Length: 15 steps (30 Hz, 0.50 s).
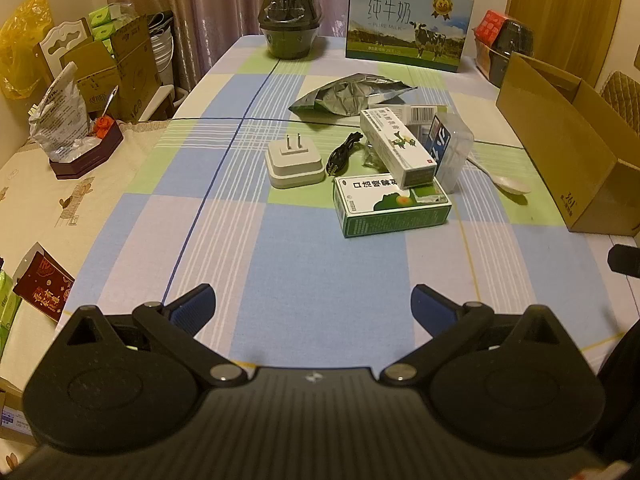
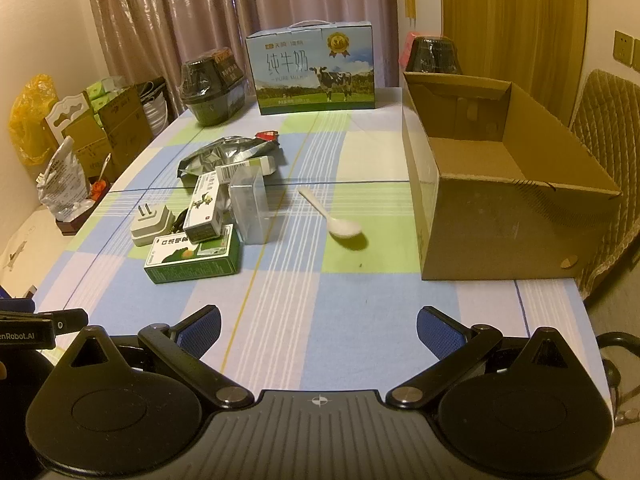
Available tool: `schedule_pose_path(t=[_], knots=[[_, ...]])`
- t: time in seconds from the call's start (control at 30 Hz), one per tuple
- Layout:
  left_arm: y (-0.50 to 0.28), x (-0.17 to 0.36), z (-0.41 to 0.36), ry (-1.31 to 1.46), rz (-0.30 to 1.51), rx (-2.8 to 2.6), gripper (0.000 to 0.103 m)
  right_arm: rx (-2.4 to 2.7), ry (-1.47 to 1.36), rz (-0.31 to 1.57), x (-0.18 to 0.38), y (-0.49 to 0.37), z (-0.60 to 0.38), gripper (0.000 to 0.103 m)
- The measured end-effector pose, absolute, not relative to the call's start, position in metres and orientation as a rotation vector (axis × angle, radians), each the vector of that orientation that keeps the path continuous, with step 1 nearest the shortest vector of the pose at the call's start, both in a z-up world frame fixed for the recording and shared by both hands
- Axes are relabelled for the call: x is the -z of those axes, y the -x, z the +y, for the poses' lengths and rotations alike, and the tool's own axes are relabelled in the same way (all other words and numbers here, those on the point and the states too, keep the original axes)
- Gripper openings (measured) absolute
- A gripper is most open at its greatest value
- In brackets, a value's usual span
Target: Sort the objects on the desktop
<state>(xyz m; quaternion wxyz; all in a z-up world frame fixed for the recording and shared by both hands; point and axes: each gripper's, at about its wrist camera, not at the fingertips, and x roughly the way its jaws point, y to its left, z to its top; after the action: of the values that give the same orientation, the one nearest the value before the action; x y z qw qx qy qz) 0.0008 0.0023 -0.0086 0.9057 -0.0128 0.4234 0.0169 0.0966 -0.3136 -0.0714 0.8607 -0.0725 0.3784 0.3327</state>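
A cluster of small items lies mid-table: a green medicine box, a white carton leaning on it, a white plug adapter, a black cable, a clear plastic case, a silver foil bag and a white spoon. An open cardboard box stands on the right. My left gripper and right gripper both hover open over the near cloth, nothing between their fingers.
A milk carton case and a dark wrapped bowl stand at the table's far edge, another dark bowl behind the box. Cardboard boxes and bags crowd the left side. A chair stands right.
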Motion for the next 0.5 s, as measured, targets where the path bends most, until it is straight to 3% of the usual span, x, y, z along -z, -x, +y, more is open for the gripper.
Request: schedule_pose_path(t=[0.5], knots=[[-0.0014,0.0079,0.0019,0.030,0.875,-0.047,0.102,-0.698,0.153,0.796,0.0714,-0.0978,-0.3135,0.101]])
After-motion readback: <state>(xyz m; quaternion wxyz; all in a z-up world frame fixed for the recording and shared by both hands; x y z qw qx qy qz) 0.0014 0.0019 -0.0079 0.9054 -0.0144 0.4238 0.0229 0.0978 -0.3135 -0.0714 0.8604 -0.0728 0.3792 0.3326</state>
